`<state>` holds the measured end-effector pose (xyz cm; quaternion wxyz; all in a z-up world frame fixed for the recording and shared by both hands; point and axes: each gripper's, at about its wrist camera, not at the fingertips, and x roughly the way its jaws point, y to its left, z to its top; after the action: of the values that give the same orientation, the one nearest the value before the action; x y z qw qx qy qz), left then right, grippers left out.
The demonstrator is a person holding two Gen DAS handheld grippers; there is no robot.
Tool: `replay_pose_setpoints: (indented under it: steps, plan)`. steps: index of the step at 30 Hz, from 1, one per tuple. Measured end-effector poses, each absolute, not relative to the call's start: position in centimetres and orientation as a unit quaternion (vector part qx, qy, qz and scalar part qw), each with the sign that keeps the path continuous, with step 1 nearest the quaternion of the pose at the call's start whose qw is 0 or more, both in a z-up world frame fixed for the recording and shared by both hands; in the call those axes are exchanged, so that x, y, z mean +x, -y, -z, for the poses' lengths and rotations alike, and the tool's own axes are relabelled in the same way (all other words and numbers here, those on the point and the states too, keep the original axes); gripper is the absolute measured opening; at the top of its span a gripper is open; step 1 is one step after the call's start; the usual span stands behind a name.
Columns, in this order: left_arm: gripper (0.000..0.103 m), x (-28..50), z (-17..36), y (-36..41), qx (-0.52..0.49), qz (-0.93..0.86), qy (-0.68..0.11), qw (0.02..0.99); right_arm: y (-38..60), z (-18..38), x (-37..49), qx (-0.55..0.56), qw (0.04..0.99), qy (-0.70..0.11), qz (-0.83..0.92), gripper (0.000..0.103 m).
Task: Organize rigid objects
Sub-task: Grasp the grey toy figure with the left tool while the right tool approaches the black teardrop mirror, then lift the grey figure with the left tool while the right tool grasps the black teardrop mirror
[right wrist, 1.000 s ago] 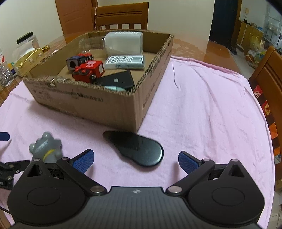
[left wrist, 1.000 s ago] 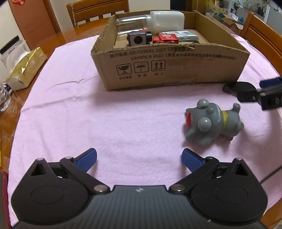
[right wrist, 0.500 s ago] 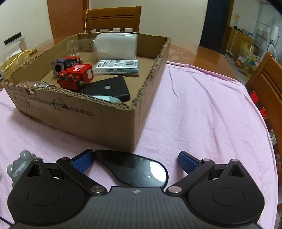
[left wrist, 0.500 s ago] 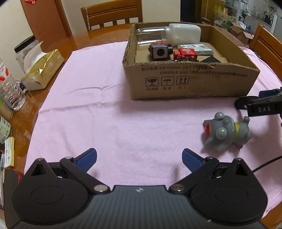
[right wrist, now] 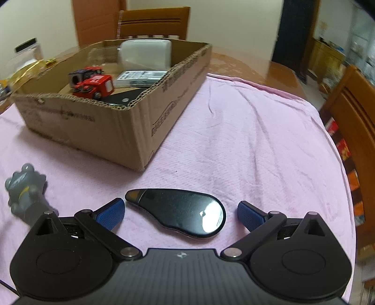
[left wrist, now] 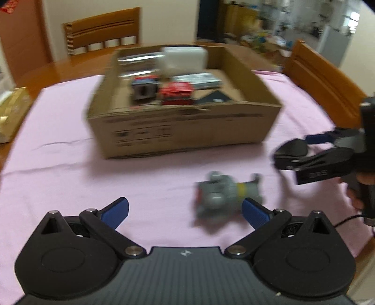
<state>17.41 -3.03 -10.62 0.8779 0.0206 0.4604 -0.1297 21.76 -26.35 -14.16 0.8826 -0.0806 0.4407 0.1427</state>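
A flat black teardrop-shaped gadget [right wrist: 180,214] lies on the pink cloth [right wrist: 246,140], near the corner of the cardboard box [right wrist: 131,131]. The right gripper [right wrist: 181,213] sits low around it with its jaws spread wide, one blue pad on each side of the gadget, neither touching it. From the left wrist view the same gripper [left wrist: 314,150] shows off to the right with the gadget [left wrist: 291,150] at its tip, though that view is blurred.

A grey toy dog [left wrist: 225,194] lies on its side on the cloth, in front of the box and just beside the left gripper's right pad [left wrist: 254,212]. The left gripper [left wrist: 185,211] hangs above the cloth, jaws wide apart and holding nothing.

Inside the box [left wrist: 182,131] rest a white container [right wrist: 145,54], a red toy block [right wrist: 96,85], a darker toy [right wrist: 80,74], a flat printed pack [right wrist: 140,76] and a black item [right wrist: 126,97]. Wooden chairs [right wrist: 152,22] stand around the table.
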Motion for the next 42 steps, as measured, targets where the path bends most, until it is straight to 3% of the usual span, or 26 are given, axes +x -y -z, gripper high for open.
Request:
replay_pose_setpoints:
  steps: [10, 15, 19, 42]
  plan:
    - [0.101, 18.3, 13.5, 6.7, 0.02, 0.152, -0.465, 0.872, 27.0, 14.2, 21.3, -0.091, 0.882, -0.431, -0.167, 0.103]
    - [0.09, 18.9, 14.2, 7.0, 0.029, 0.138, -0.463, 0.875, 27.1, 14.3, 21.2, -0.093, 0.882, -0.429, -0.172, 0.103]
    - [0.072, 18.7, 13.8, 7.2, 0.034, 0.152, -0.455, 0.877, 27.1, 14.3, 21.1, -0.092, 0.882, -0.43, -0.167, 0.103]
    - [0.076, 19.9, 13.8, 3.9, 0.045, 0.07, -0.445, 0.892, 22.8, 14.3, 21.0, -0.067, 0.885, -0.436, -0.147, 0.103]
